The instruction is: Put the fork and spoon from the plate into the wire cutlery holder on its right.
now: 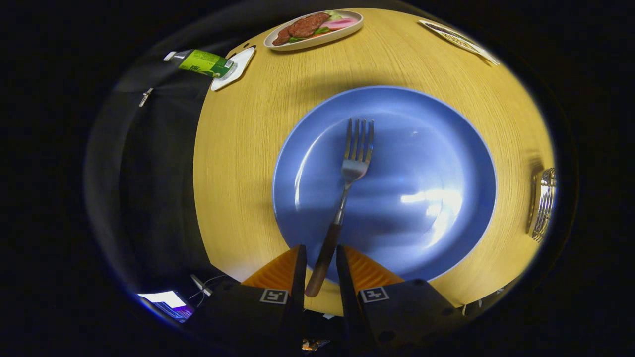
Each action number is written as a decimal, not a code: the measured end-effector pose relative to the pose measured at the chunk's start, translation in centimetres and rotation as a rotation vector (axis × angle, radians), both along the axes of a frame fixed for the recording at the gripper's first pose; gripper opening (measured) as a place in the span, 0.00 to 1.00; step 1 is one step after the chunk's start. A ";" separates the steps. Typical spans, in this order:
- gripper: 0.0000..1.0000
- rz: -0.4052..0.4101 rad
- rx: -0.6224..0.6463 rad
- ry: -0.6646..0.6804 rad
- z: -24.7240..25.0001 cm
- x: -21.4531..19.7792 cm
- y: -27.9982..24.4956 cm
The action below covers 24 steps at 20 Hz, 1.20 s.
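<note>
The fork (347,198) lay on the plate (426,148), its brown handle sticking out between the fingers (320,270), which weren't quite pressing it. Gripper pointed down over the desk (238,163); holder (543,203) sat off right.

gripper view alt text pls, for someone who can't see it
A fork lies on a blue plate on a wooden table, its brown handle between the jaws of the gripper, which flank it without clearly pressing on it. A wire cutlery holder stands right of the plate; a food dish sits beyond.
</note>
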<state>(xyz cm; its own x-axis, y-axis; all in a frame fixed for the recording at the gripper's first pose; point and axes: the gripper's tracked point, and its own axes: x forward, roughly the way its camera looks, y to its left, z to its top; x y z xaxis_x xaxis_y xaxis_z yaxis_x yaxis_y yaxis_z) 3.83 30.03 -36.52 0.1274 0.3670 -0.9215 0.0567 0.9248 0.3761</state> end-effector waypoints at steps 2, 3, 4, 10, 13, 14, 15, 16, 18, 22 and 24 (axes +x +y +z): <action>0.24 -0.043 0.011 0.024 0.2 -0.3 -0.4; 0.20 -0.054 0.012 0.027 0.3 -0.1 -0.8; 0.16 -0.063 0.018 0.028 0.2 -0.1 -0.9; 0.09 -0.030 0.107 -0.013 1.1 0.2 -0.6; 0.08 -0.019 0.117 -0.042 2.1 0.3 -1.5; 0.08 -0.017 0.119 -0.045 2.4 0.1 -1.9; 0.08 -0.015 0.118 -0.049 2.9 -0.1 -2.5; 0.09 -0.010 0.112 -0.057 3.3 -0.2 -3.1; 0.09 0.011 0.101 -0.088 4.4 -0.4 -4.4; 0.09 0.070 0.068 -0.178 7.1 -1.2 -7.1; 0.08 0.075 0.068 -0.213 8.9 -1.6 -8.3</action>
<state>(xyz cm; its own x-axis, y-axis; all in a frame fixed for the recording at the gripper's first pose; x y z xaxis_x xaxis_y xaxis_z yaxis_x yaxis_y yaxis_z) 2.27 21.76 -27.67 0.2863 0.4429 -0.8496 -0.0981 0.8956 0.4338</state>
